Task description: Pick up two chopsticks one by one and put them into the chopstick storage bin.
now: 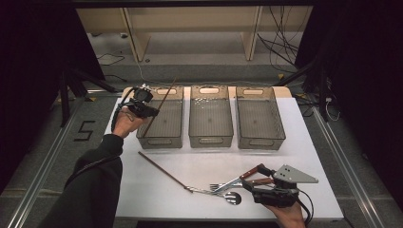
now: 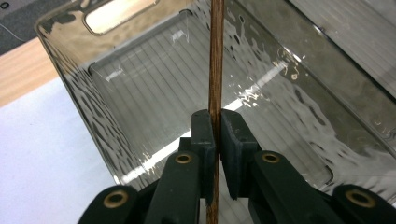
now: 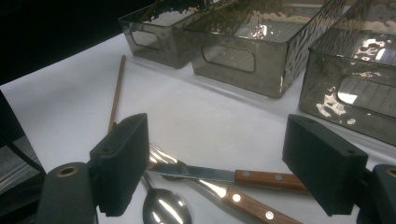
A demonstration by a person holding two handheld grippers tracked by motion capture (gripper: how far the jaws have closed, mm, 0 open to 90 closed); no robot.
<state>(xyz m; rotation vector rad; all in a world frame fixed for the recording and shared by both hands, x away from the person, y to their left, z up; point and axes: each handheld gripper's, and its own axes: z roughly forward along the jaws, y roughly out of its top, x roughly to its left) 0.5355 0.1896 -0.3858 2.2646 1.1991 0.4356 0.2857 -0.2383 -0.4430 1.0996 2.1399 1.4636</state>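
Two grippers are at work. At the lower right of the high view, the right gripper (image 1: 266,186) has its jaws spread wide above the wood-handled cutlery (image 1: 237,183). Farther up, at the upper left, the left gripper (image 1: 151,110) pinches a chopstick (image 1: 161,103) over the leftmost bin (image 1: 159,141).

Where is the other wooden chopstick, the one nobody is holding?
In the high view the loose chopstick lies on the white table, in front of the left bin, its tip beside the spoon.
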